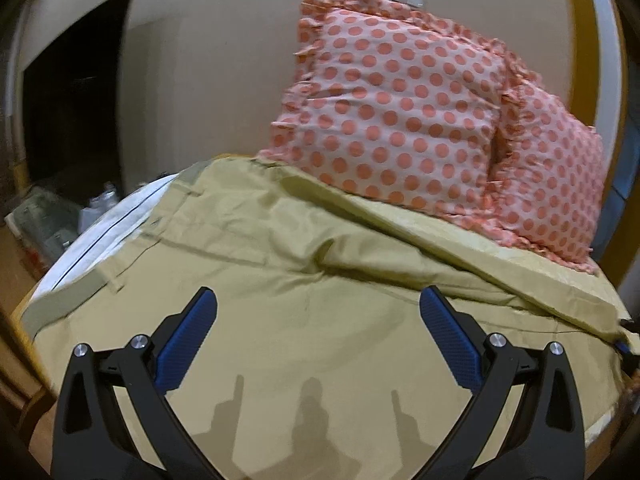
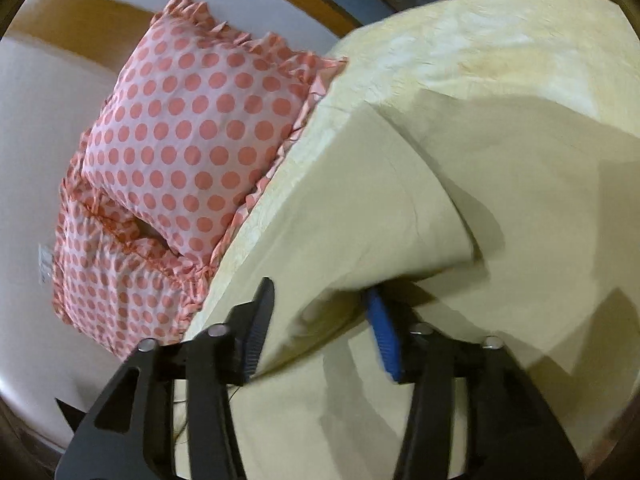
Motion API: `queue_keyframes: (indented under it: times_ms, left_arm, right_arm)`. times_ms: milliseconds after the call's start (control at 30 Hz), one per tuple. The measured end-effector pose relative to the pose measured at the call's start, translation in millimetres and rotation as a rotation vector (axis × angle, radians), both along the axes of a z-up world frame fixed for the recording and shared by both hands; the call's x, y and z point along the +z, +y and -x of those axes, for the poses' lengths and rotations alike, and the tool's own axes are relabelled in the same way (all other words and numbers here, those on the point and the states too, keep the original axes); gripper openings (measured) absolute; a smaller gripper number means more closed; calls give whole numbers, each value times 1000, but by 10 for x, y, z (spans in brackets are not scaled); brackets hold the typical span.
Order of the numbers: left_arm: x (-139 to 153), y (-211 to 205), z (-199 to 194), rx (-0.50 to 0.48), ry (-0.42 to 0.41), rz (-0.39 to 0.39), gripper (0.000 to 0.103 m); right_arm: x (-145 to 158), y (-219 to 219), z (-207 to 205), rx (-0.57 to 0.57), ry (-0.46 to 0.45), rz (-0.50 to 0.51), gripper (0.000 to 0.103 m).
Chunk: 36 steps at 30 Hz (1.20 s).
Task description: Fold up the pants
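No container showed in either view. The pants (image 1: pixel 288 248), khaki, lay spread on a bed with a pale yellow cover (image 2: pixel 500 52), directly ahead of and beneath the left gripper (image 1: pixel 318 308). Their long axis ran roughly crosswise to that gripper's fingers: the waistband (image 1: pixel 68 300), with belt loops, pointed off to its left, and the legs stretched away to its right. The left gripper's blue-padded jaws were spread wide above the cloth, holding nothing, their shadow cast on the fabric below.

In the right wrist view, a lifted fold of the same pants (image 2: pixel 360 208) bulged between the fingers of the right gripper (image 2: pixel 316 300). Its jaws stood partly apart with the cloth between them; whether they truly pinched it could not be told.

Two pink polka-dot pillows (image 1: pixel 400 96) leaned against the wall, beyond the pants ahead of the left gripper and to the left of the right one.
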State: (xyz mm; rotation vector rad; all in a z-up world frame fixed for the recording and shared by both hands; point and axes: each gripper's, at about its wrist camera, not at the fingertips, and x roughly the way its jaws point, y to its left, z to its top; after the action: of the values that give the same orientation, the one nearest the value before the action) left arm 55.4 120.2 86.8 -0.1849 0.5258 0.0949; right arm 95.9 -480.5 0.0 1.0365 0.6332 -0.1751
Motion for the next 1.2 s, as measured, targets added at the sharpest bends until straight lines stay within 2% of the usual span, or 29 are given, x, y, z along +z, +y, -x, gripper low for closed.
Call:
queue_keyframes:
  times_ms: [33, 100, 200, 300, 400, 433, 500, 567, 700, 733, 767, 800, 833, 867, 967, 1067, 1133, 1200]
  left_arm:
    - [28, 27, -73, -35, -1, 15, 101]
    - [73, 91, -208, -51, 13, 41, 101]
    - [125, 253, -486, -28, 52, 111, 101]
    - [102, 455, -966, -19, 115, 228, 101]
    - [10, 575, -1463, 5, 204, 292, 99]
    - [-32, 625, -1657, 19, 229, 327, 95]
    - [-82, 686, -1912, 52, 244, 381, 94]
    - [-127, 701, -2148, 95, 268, 386, 94]
    - [-249, 621, -2535, 156, 376, 312, 92]
    - [-295, 613, -2613, 169, 408, 299, 75]
    - [-319, 615, -2642, 153, 423, 305, 40]
    - [-338, 617, -2646, 129, 436, 315, 20]
    - [-345, 631, -2593, 112, 449, 334, 7]
    - [-314, 656, -2482, 112, 432, 341, 6]
    - [-66, 656, -1895, 54, 328, 319, 4]
    - [111, 656, -1009, 2, 230, 308, 4]
    - [46, 628, -394, 5, 201, 287, 7]
    - [-114, 597, 1, 27, 219, 280, 7]
  right_arm:
    - [-30, -19, -65, 24, 0, -1, 3]
    - [71, -126, 8, 28, -111, -43, 2]
    - [368, -228, 256, 6, -239, 3, 2]
    - [489, -247, 438, -3, -266, 52, 2]
    - [458, -254, 455, 5, -260, 49, 2]
    - [448, -255, 450, 6, -258, 48, 2]
    - [429, -256, 437, 11, -247, 57, 2]
    - [426, -256, 415, 17, -239, 70, 2]
    - [396, -272, 370, 34, -224, 78, 2]
    - [392, -277, 360, 37, -222, 81, 2]
    - [394, -282, 348, 41, -223, 84, 2]
    - [400, -293, 339, 46, -226, 86, 2]
    - [420, -316, 332, 51, -237, 82, 2]
    - [436, -334, 331, 49, -244, 78, 2]
    - [519, -399, 400, 28, -266, 98, 2]
    - [517, -480, 543, -1, -254, 130, 2]
    - [420, -534, 626, -19, -221, 128, 2]
    - [261, -584, 705, -38, -178, 103, 2]
